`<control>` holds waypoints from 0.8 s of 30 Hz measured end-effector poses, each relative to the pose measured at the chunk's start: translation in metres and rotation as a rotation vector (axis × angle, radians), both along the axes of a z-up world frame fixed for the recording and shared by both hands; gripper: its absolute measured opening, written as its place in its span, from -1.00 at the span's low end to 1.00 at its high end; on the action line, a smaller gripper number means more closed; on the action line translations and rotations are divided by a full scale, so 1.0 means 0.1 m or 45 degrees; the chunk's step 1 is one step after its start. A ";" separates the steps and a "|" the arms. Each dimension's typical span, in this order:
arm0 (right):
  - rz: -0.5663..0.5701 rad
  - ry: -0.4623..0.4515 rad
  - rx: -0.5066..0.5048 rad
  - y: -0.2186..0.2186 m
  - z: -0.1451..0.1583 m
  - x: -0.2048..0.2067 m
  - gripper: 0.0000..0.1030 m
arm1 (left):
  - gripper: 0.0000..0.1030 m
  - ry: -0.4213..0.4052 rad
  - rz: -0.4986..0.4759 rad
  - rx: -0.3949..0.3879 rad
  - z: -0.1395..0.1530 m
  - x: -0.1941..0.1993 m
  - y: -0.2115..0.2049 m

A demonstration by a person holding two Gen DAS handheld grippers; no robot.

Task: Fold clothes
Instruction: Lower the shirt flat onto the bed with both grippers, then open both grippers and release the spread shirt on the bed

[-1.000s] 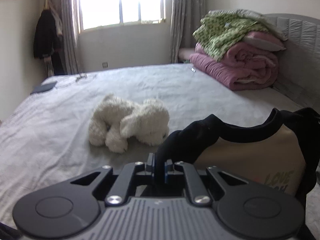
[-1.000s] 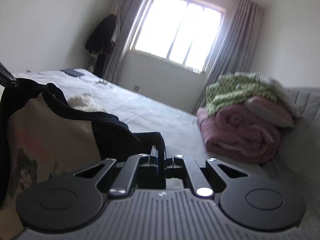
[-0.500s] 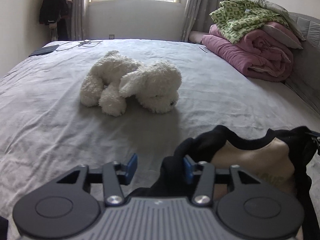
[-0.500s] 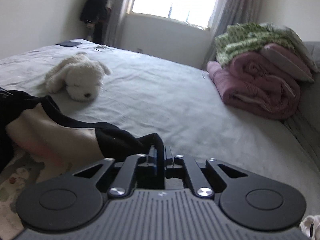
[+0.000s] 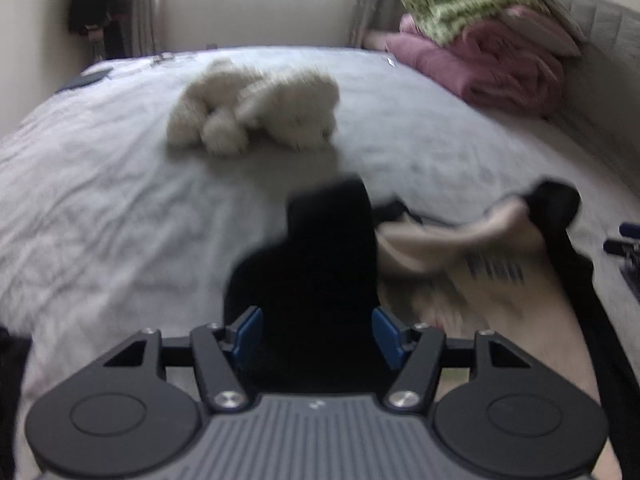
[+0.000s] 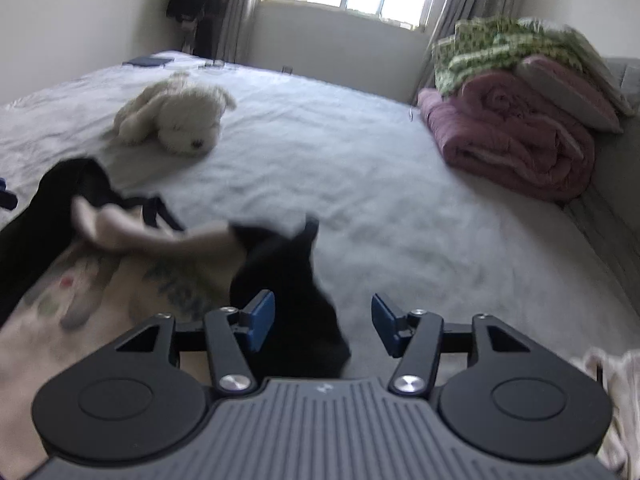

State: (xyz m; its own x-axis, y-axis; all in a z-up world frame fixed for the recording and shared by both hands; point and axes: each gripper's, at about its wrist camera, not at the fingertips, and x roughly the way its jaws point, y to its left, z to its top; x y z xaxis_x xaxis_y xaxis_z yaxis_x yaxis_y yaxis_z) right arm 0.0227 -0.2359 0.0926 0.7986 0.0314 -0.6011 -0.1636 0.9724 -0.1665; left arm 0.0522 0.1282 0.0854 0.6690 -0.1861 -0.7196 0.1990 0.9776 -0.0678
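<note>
Shirt (image 5: 472, 280): beige body, black sleeves; light, limp, likely to slump. Lies crumpled on the bed (image 5: 120, 208); best taken at sleeve or hem edge. Left claw (image 5: 316, 334) and right claw (image 6: 322, 322): both wide open around black sleeves, gripping nothing. Bedroom: plush dog (image 6: 176, 124), stacked quilts (image 6: 520, 132).

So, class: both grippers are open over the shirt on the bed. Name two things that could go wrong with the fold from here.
1. The shirt lies bunched, its collar rumpled and a black sleeve sticking up between the open left gripper's jaws. Folding now would likely trap creases.
2. The sleeve sits off-centre beside the right gripper's left pad, so a regrasp may pinch only an edge and slip.
</note>
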 end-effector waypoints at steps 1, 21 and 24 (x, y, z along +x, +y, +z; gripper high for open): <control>-0.007 0.025 0.025 -0.03 -0.02 -0.05 0.12 | 0.21 0.014 -0.001 0.002 -0.02 -0.06 -0.01; 0.180 0.352 0.158 0.16 -0.42 -0.69 -0.78 | -0.48 0.056 -0.136 0.303 -0.40 -0.85 -0.57; 0.179 0.302 0.122 0.15 -0.32 -0.73 -0.80 | -0.89 0.047 -0.086 0.222 -0.29 -0.81 -0.40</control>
State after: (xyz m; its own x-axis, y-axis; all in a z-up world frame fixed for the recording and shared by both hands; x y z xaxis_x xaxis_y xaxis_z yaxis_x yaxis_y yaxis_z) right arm -0.0504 -0.2204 0.0605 0.6197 0.1974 -0.7596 -0.3211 0.9469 -0.0158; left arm -0.0292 0.0881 0.0568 0.6319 -0.1000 -0.7685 0.2648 0.9598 0.0928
